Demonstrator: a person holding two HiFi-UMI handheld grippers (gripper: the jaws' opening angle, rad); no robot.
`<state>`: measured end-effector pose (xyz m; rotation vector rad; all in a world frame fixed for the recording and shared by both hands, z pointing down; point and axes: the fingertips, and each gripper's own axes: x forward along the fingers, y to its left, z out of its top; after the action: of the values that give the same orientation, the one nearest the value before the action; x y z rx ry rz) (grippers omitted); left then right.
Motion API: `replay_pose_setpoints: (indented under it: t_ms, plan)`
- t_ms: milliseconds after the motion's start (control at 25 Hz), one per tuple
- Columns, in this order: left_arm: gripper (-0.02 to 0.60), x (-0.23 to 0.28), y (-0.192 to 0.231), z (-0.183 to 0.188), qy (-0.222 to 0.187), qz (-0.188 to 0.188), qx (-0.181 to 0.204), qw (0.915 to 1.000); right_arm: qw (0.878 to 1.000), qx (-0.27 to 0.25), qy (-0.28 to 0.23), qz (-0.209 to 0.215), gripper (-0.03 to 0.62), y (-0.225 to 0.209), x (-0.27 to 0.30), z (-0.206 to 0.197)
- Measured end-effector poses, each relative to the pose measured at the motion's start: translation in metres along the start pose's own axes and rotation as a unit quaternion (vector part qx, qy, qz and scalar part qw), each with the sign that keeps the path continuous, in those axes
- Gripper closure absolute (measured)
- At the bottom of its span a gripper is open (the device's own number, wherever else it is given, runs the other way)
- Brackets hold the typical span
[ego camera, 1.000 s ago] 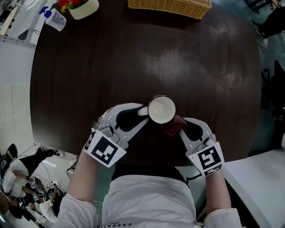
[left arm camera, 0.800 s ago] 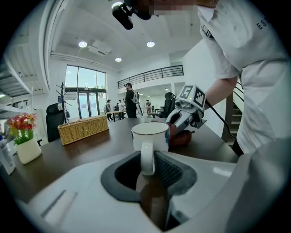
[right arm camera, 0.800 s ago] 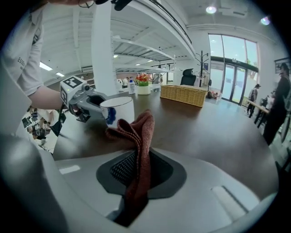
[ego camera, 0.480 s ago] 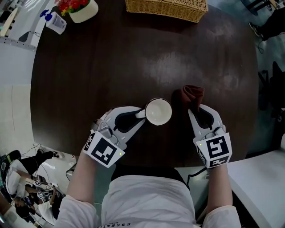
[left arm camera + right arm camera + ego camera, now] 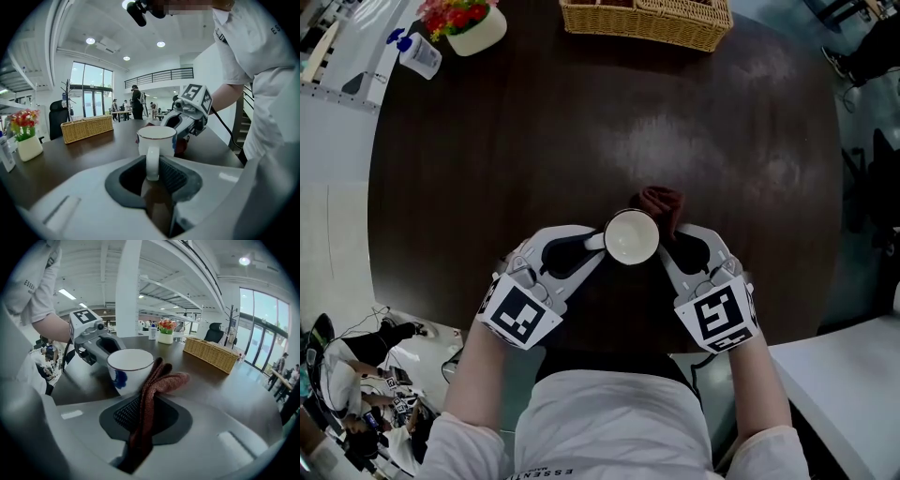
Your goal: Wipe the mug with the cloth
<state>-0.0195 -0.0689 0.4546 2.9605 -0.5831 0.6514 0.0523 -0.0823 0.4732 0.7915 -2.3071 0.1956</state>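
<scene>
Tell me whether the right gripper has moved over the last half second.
Yes. Judged against the woven wicker basket, the right gripper has swung to the left, bringing its dark red cloth up beside the white ceramic mug.

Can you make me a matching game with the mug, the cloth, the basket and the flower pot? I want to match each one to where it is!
Things:
1. mug
2. cloth
3. wicker basket
4. flower pot

Places:
A. pinched between the jaws of the right gripper
B. at the far left of the table, with red flowers in it
C. held by its handle in the left gripper
D. at the far edge of the table, straight ahead

Pairs: 1-C, 2-A, 3-D, 4-B
</scene>
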Motion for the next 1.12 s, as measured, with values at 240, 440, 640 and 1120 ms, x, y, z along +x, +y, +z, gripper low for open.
replay_pose_setpoints:
  t_ms: [240, 440, 640, 1120]
  plan:
    - [0.500, 0.001, 0.001, -0.001, -0.001, 0.006, 0.000, 1.0000, 1.000, 0.024, 0.000, -0.005, 0.516, 0.013, -0.003, -0.006]
    - [0.499, 0.002, -0.001, -0.003, 0.001, 0.007, 0.005, 1.0000, 0.999, 0.033, 0.004, -0.011, 0.516, 0.029, -0.010, -0.011]
    - [0.499, 0.001, 0.001, -0.003, -0.001, 0.007, 0.006, 1.0000, 0.998, 0.058, 0.001, -0.005, 0.514, 0.047, -0.010, -0.008]
    - [0.500, 0.000, 0.004, 0.003, -0.016, 0.014, -0.009, 0.9997, 0.993, 0.076, -0.019, 0.087, 0.516, 0.097, -0.007, 0.007]
